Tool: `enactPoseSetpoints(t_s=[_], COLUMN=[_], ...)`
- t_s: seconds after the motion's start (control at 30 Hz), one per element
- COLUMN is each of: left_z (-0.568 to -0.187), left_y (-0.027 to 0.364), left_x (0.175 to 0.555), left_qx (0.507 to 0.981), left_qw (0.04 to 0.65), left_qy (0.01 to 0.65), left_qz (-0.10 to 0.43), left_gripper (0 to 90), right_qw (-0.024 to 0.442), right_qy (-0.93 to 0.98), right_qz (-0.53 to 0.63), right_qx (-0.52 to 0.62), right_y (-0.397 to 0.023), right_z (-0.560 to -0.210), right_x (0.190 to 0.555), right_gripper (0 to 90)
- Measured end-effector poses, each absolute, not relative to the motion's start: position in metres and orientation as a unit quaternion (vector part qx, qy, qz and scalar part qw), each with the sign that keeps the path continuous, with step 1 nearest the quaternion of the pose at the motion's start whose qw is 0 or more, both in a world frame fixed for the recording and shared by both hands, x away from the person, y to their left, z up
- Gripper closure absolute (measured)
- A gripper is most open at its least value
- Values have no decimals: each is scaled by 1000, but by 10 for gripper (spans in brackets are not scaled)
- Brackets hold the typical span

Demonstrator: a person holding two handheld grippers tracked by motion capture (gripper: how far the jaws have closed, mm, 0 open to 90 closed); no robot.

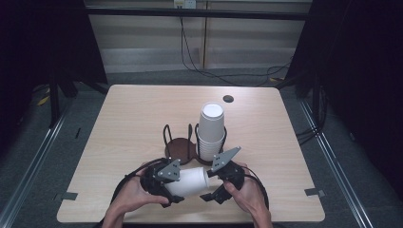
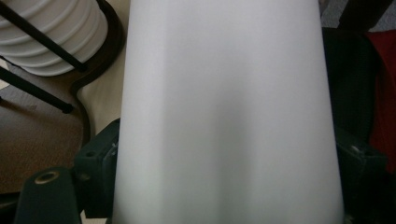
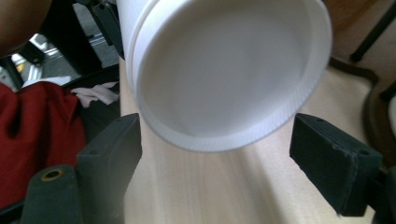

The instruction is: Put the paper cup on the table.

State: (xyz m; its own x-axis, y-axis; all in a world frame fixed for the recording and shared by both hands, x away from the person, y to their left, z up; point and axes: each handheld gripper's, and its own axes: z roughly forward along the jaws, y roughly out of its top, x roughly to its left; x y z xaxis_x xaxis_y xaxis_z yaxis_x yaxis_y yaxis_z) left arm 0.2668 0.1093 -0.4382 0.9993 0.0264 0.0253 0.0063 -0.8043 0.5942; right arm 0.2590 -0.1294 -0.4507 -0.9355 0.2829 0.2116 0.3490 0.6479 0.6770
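A white paper cup [image 1: 190, 181] lies on its side just above the table's front edge. My left gripper [image 1: 177, 186] is shut on it, its jaws pressed against both sides of the cup's wall [image 2: 229, 112]. In the left gripper view one finger [image 2: 95, 172] shows at the cup's left. My right gripper [image 1: 210, 184] stands open at the cup's narrow end. Its two pads [image 3: 112, 149] flank the recessed base [image 3: 224, 70] without touching it. Behind the base rim a second edge shows, as of a nested cup.
A stack of upturned white cups [image 1: 210, 130] stands in the right bay of a dark wire holder [image 1: 180, 148] mid-table; its left bay is bare. A small dark hole [image 1: 228, 99] marks the far table. Red cloth [image 3: 37, 135] lies below the table's edge.
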Motion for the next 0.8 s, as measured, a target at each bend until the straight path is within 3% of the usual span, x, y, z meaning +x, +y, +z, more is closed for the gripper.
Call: enactPoseSetpoints(t_s=[0.2,0.8], left_z=[-438,-445], left_y=[104,93], left_x=[268,262], left_qx=[953,962], left_qw=[303,271], left_qy=[5,-23], left_qz=[10,-5], left_gripper=[158,159], right_qw=[46,70], right_qy=[-911,-929], right_qz=[-373,-341], right_qx=[-171,-127], right_y=[-126,-106], right_z=[-450,-448], right_x=[260,263], right_gripper=[143,182])
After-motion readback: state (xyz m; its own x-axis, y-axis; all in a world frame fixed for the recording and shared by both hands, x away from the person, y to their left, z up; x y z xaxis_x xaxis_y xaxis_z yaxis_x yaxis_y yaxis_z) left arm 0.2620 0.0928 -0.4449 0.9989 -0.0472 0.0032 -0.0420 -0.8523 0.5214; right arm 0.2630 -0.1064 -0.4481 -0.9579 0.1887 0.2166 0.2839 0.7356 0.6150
